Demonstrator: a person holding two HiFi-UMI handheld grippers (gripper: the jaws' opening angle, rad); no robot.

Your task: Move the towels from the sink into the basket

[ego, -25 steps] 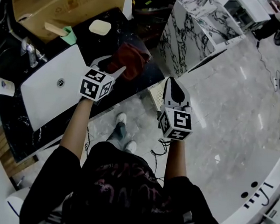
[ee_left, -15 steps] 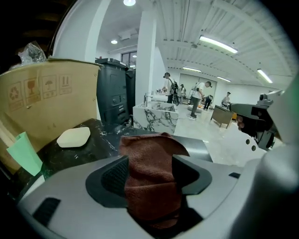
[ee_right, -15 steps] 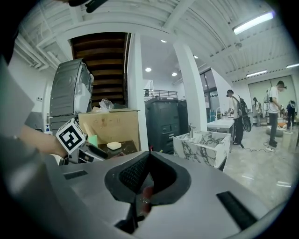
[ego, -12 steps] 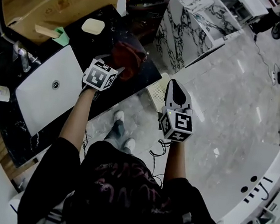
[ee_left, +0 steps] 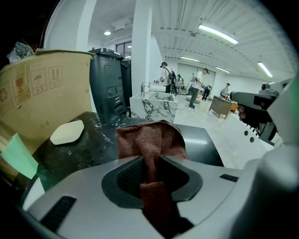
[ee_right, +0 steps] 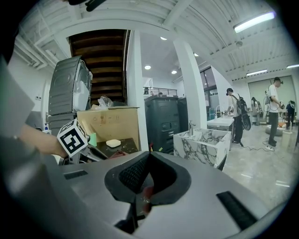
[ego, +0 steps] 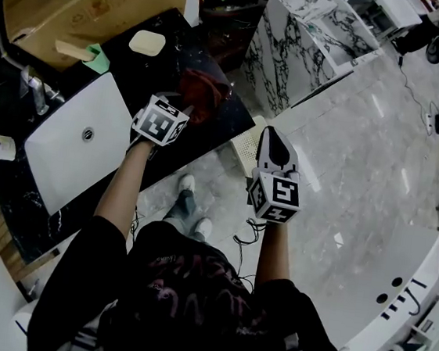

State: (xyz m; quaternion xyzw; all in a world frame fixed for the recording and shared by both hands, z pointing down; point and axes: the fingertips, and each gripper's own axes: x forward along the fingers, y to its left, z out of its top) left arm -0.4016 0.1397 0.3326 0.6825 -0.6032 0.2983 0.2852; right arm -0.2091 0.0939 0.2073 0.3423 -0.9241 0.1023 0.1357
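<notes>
- Down onto the towel the left gripper has come since a second ago. Then it hung a little higher, with its jaws spread wide either side of the cloth. They have just been closing and now pinch a raised fold of it between the pads.
- Hardly shifted, the right gripper hangs over the floor, well apart from the towel. Its jaws are together, with nothing gripped that I can make out.
- The towel, reddish brown, lies bunched on the black counter just right of the white sink, not in the basin.
- It should handle as light, soft and limp. It will not break, but it will sag and trail, so a deep bite on a thick fold near the middle looks safer than a corner.
- Beyond the counter's edge, down on the floor, a white slotted basket shows partly behind the right gripper. That is likely where the towel is bound.
</notes>
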